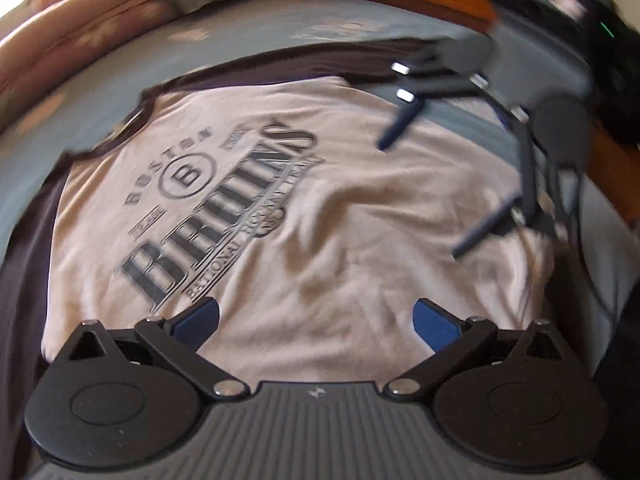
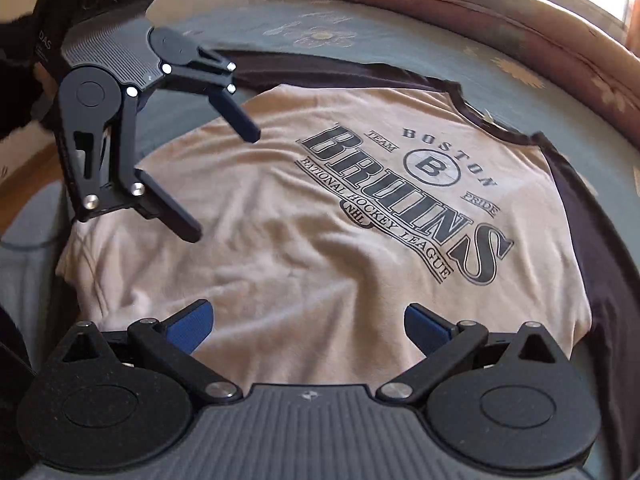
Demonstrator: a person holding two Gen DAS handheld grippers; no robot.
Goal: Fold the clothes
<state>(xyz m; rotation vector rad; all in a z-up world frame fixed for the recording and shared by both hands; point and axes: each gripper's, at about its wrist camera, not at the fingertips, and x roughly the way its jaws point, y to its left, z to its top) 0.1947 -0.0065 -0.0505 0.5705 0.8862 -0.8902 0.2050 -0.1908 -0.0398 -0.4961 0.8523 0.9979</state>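
Both the left gripper (image 1: 316, 322) and right gripper (image 2: 306, 320) gape empty; only the right wrist view reads the shirt (image 2: 280, 240) print sharply.

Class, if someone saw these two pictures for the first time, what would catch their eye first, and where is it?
First, the cream Boston Bruins T-shirt with dark sleeves, spread print-up across the middle of the blue floral bedspread. Next, the two open grippers above its lower part: the left gripper towards one side edge, the right gripper towards the other, neither holding cloth. A rumpled pinkish blanket lies along the far edge.
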